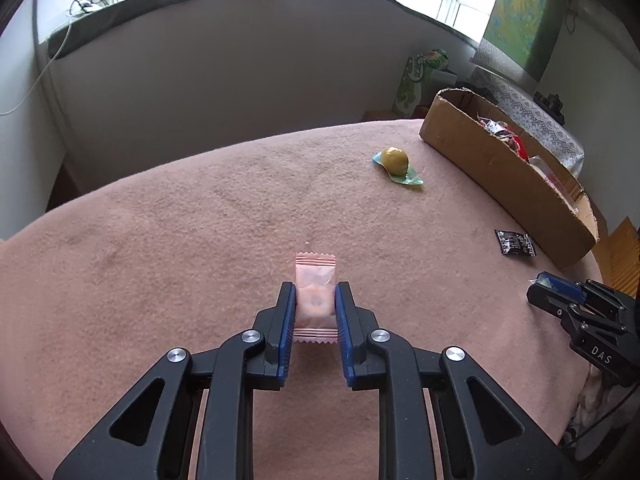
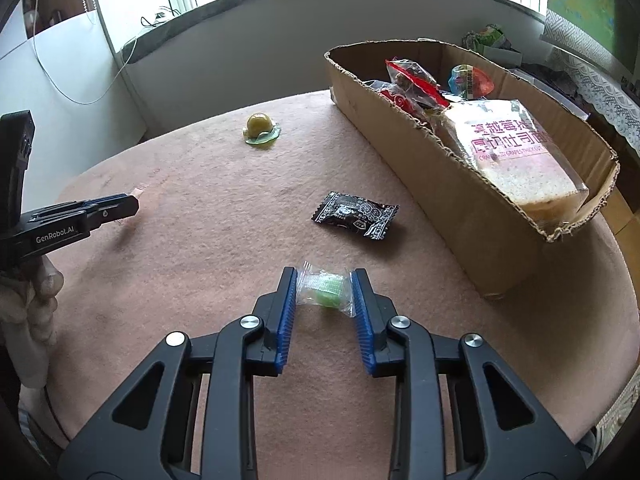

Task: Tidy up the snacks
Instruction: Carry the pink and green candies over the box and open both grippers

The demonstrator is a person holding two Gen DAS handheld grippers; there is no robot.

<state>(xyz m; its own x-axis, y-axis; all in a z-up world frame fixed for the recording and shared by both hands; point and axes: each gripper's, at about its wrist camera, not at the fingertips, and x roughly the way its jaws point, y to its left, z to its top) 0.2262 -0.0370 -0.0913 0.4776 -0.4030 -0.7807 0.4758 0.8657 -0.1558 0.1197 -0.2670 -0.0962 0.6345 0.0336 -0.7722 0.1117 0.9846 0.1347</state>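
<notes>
Left gripper (image 1: 315,300): jaws clamped on pink packet (image 1: 315,296), above pink cloth (image 1: 160,260).
Right gripper (image 2: 325,290): jaws clamped on green candy (image 2: 329,290).
Black packet (image 2: 355,215), yellow ball (image 2: 260,125): on cloth.
Box (image 2: 440,200): at cloth's right, holds snacks.

1. the left wrist view looked steeply down along the left gripper (image 1: 315,300), close over the pink cloth (image 1: 160,280).
2. the right wrist view did likewise from the right gripper (image 2: 325,288).
3. both shared the cardboard box (image 1: 480,160), yellow snack (image 1: 394,161) and black packet (image 1: 515,242); each caught the other gripper.
</notes>
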